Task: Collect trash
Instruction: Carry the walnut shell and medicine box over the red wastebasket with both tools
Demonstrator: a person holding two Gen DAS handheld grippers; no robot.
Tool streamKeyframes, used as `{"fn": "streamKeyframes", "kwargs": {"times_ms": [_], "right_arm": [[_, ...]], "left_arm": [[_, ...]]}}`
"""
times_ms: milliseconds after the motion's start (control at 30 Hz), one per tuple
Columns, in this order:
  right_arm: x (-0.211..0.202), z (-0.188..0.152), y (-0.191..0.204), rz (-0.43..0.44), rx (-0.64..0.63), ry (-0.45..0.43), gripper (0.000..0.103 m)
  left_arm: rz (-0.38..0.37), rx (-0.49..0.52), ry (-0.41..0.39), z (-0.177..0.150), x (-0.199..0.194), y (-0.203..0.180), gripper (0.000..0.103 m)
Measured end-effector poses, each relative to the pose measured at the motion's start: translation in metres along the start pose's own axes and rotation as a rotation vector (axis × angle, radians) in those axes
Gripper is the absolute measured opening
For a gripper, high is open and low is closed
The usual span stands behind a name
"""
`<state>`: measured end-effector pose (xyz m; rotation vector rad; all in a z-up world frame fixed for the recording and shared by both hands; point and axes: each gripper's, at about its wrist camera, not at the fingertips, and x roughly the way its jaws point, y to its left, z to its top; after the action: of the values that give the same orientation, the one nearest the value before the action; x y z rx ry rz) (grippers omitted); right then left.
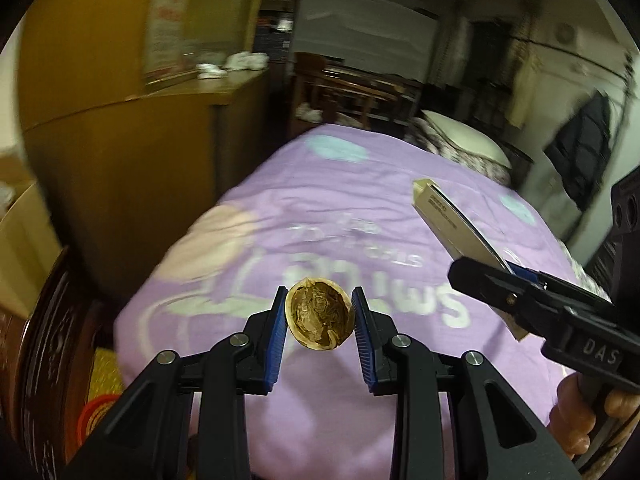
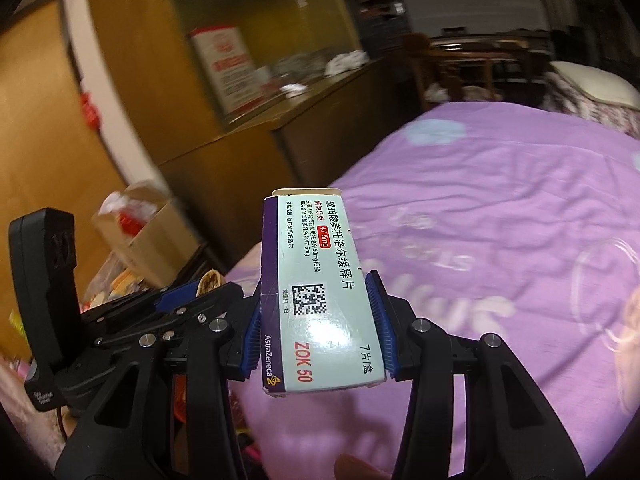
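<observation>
Left gripper (image 1: 320, 312) was closed on a walnut half-shell (image 1: 320, 314), hollow side facing the camera, blue pads touching its two edges. Right gripper (image 2: 320, 326) clamped a medicine box (image 2: 316, 292) by its long sides, box end sticking out ahead. Both items were held in the air above the purple bedspread (image 1: 380, 208), beside a wooden cabinet (image 1: 160, 152).

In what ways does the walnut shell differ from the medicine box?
The walnut shell is round, brown and hollow; the medicine box is rectangular, pale and printed. The shell fits between the left gripper pads; the box sticks out far beyond the right gripper. Both are held above the purple bedcover.
</observation>
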<state>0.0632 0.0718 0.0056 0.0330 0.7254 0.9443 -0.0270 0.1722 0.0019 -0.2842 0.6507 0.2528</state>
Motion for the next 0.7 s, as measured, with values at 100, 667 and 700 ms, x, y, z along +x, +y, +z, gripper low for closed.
{"fn": "streamKeyframes", "kwargs": {"times_ms": [100, 667, 700], "right_arm": [[0.015, 0.0, 0.028, 0.052, -0.042, 0.031, 0.047], [0.099, -0.016, 0.163, 0.295, -0.206, 0.211, 0.047], [0.105, -0.019, 0.169, 0.306, -0.213, 0.227, 0.047]], "left_arm": [[0.051, -0.062, -0.007, -0.005, -0.014, 0.032, 0.031], [0.315, -0.33, -0.011, -0.051, -0.084, 0.179, 0.031], [0.326, -0.337, -0.008, -0.052, -0.086, 0.182, 0.031]]}}
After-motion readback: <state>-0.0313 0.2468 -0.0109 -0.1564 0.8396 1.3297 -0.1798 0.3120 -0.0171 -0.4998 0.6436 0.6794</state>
